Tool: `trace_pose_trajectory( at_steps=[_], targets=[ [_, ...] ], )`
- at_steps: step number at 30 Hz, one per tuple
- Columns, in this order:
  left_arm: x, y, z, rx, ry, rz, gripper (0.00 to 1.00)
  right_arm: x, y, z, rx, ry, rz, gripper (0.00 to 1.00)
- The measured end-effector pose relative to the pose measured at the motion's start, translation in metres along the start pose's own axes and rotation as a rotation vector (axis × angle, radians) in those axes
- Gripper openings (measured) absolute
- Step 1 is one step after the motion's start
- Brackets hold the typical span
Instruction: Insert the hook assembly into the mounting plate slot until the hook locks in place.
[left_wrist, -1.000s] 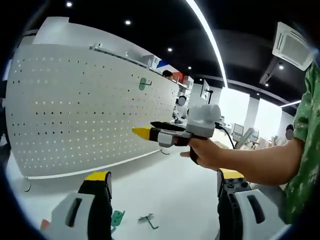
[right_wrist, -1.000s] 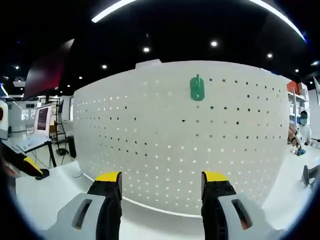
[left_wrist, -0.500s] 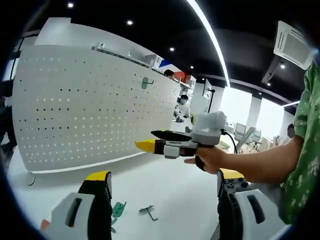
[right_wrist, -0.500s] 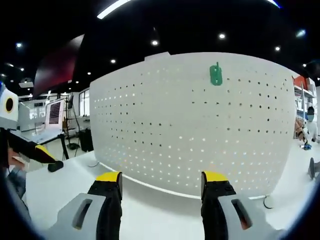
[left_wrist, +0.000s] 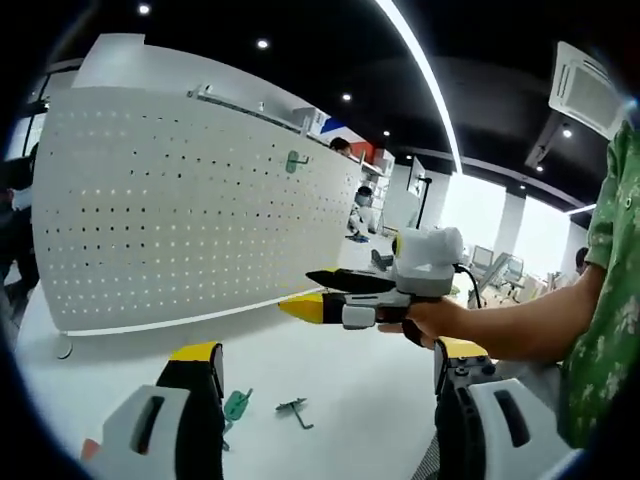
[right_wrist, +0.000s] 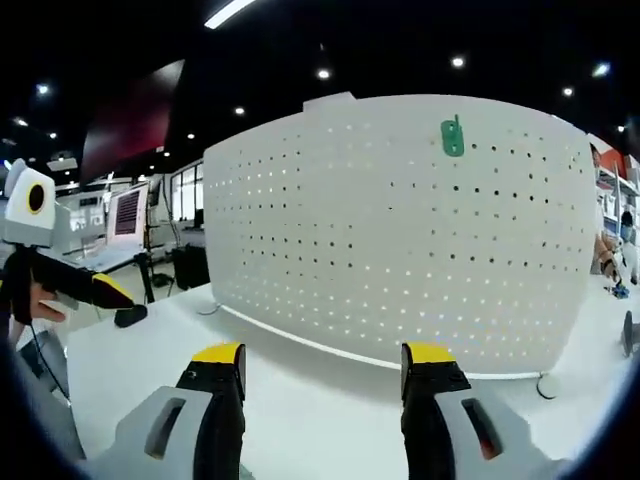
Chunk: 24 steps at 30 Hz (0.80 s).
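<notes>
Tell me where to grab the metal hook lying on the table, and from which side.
Grip the metal hook by its straight shank, coming from above. It lies flat on the white table beside the green plate, so a side approach would probably scrape the surface. The left gripper is nearest, jaws open and empty. Fine detail of the hook's bends is too small to read here.

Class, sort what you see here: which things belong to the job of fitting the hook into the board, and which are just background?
Belongs to the job:
white pegboard
green hook mounted high on it
green plate and metal hook lying on the table

Just background:
ceiling light strip
monitor on a stand
</notes>
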<state>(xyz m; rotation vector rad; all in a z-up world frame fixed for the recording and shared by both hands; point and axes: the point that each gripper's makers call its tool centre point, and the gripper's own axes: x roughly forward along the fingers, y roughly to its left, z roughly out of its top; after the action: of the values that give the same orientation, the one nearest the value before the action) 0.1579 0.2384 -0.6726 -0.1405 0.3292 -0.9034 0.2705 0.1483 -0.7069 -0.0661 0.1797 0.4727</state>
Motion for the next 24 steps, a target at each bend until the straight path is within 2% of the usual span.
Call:
trace_pose_trajectory(
  at_steps=[5,24],
  targets=[
    [-0.004,-0.001,-0.003,0.000,0.002,0.003,0.89,-0.006,0.014,-0.008,-0.015,0.025,0.036,0.63],
    [-0.012,-0.009,-0.007,0.006,0.012,0.010,0.88,-0.020,0.029,-0.022,-0.036,0.076,0.091,0.59]
  ],
)
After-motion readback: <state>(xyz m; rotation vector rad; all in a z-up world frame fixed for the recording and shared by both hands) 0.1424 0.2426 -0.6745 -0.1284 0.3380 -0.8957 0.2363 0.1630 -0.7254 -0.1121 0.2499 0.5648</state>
